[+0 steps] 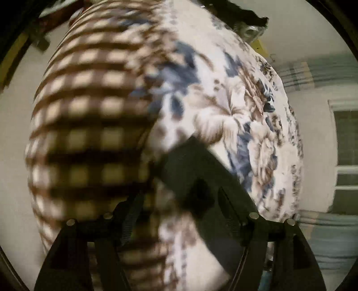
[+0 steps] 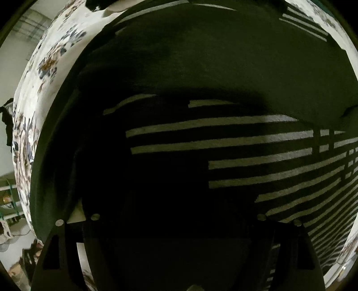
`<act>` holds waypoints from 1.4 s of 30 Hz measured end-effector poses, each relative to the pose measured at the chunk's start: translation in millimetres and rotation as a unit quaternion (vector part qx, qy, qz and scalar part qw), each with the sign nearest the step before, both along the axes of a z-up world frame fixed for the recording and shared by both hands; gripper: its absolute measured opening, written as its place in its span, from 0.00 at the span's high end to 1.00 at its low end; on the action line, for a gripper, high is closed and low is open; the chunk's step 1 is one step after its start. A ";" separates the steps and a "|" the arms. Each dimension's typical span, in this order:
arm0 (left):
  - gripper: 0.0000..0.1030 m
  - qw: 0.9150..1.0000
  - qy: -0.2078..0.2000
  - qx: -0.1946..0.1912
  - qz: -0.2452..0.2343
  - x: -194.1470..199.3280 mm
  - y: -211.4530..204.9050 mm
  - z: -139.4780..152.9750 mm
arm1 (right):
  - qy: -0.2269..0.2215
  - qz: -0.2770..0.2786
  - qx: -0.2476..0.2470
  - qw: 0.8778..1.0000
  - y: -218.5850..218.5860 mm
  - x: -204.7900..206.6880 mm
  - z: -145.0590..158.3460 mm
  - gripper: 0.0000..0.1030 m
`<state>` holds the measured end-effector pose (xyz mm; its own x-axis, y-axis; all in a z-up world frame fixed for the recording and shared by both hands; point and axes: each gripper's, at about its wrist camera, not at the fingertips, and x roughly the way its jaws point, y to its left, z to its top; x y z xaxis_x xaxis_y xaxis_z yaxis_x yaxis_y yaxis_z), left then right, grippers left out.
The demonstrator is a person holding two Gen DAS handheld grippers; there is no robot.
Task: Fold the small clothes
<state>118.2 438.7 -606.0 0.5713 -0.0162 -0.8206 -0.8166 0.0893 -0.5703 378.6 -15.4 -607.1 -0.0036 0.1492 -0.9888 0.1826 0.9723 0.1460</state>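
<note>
A brown-and-cream checked cloth (image 1: 89, 112) lies on the left half of a floral bed sheet (image 1: 235, 123); the left wrist view is blurred. My left gripper (image 1: 174, 156) hangs over its right edge with the jaws apart. One dark finger (image 1: 194, 174) shows over the sheet, while the other is lost against the checked cloth. In the right wrist view a dark green garment with pale stripes (image 2: 246, 138) is spread flat on the same sheet (image 2: 29, 134). My right gripper (image 2: 179, 201) points straight down at it, its finger mounts wide apart and its fingertips lost in shadow.
A black garment (image 1: 246, 13) lies at the far end of the bed. Pale walls and a window (image 1: 344, 145) stand to the right. Past the bed's left edge are green shelving (image 2: 9, 201) and floor clutter (image 2: 20, 268).
</note>
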 end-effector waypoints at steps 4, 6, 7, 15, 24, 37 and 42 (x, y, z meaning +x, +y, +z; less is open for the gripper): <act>0.40 0.999 0.024 0.041 -0.007 30.4 22.5 -7.1 | 0.000 0.010 -0.003 1.000 -3.0 -0.5 1.8 0.19; 0.93 0.996 0.028 0.080 -0.026 44.1 28.2 5.0 | -0.002 0.014 -0.004 1.000 -5.2 -1.0 3.0 0.19; 0.92 0.996 0.025 0.084 -0.034 47.6 30.5 9.3 | -0.004 0.014 -0.002 1.000 -6.9 -1.4 4.2 0.19; 0.89 0.989 -0.020 0.146 -0.014 50.8 59.6 64.4 | -0.008 0.011 0.000 1.000 -17.4 -9.7 5.6 0.19; 0.37 0.999 -0.035 0.008 0.007 20.8 33.2 8.7 | -0.007 -0.002 0.004 1.000 -42.3 -31.0 20.5 0.19; 0.93 0.991 0.040 0.122 -0.049 100.1 16.6 14.9 | -0.043 -0.043 -0.039 0.997 -118.6 -32.7 55.5 0.03; 0.94 0.977 0.037 0.193 -0.082 121.9 12.3 51.2 | -0.058 -0.021 -0.156 0.986 -140.7 -22.5 68.4 0.03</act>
